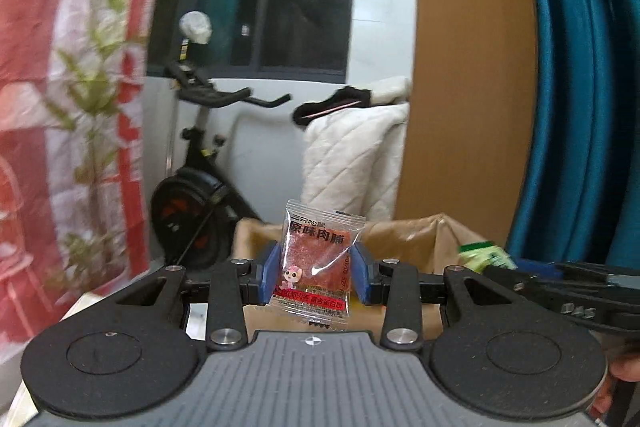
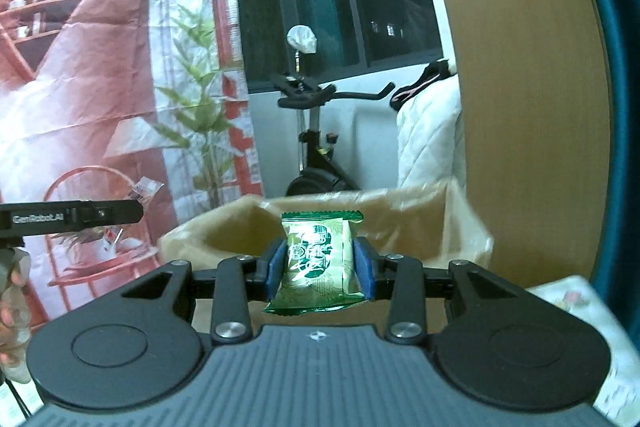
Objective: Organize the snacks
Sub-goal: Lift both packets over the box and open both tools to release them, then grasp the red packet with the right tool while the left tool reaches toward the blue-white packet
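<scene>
While both packets hang in the air, the brown paper bag [image 2: 400,215] gapes open just beyond them, waiting. Left gripper [image 1: 314,273] is clenched on a clear meat-jerky packet [image 1: 316,259], pads squeezing its side edges; right gripper [image 2: 320,269] pinches a green snack packet [image 2: 316,263] the same way. Both look feather-light, crinkly and slick, likely to twist or slip, so a mid-body pinch across the filled part seems safest, not the thin sealed ends.

Each black tool [image 1: 316,277] has blue pads [image 1: 269,273], silver screws, ribbed grey housing
</scene>
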The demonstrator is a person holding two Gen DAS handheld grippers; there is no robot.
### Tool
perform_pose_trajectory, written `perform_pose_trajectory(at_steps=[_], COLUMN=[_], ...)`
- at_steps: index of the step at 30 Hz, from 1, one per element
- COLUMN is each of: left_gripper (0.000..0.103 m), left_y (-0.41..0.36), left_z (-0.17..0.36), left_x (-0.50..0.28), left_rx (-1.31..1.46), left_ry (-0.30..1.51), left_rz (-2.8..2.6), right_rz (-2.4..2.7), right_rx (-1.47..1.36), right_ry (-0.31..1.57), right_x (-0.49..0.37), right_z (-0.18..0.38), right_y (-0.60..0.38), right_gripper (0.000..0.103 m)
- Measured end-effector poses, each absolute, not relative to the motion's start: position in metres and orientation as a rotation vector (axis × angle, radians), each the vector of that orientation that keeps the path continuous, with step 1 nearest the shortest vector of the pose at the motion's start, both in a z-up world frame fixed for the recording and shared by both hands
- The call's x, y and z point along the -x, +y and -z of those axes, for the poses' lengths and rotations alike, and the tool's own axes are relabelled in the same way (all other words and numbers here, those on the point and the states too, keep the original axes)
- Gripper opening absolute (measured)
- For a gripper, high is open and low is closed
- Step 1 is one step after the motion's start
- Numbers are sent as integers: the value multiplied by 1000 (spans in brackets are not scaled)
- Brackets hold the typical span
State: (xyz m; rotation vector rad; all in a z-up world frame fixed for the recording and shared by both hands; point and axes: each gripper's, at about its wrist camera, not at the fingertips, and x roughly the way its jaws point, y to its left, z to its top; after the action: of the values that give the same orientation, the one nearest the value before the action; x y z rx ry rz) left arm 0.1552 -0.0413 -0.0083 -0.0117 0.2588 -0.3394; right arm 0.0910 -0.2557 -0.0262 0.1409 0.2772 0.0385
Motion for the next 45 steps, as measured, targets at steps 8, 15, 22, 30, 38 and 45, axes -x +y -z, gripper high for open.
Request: perform_pose_trajectory(at_steps=[8,15,22,30,38,45], left_gripper=[40,72,72,72,72,71], left_y=[-92,-86,-57,-21,-2,4], left_z=[20,33,22,21,56,83], left_x=[-214,-228,-197,-144,-129,-119], left_rx=[8,42,12,-23,35,42], left_ry=[353,426,390,345,422,472], left_rz=[349,387,394,344,302,260], right_rz=[51,44,-21,-42,20,131], right_rx=[-131,-168,-186,-107,-84,-120], right_ry=[379,410,349,283,417,552], right_x=[-159,-163,-130,-73,-45,-32], right_z=[29,43,28,11,50,95], right_y=[-279,-286,-294,-304,-317,-338], right_gripper=[39,49,65,76,82,84])
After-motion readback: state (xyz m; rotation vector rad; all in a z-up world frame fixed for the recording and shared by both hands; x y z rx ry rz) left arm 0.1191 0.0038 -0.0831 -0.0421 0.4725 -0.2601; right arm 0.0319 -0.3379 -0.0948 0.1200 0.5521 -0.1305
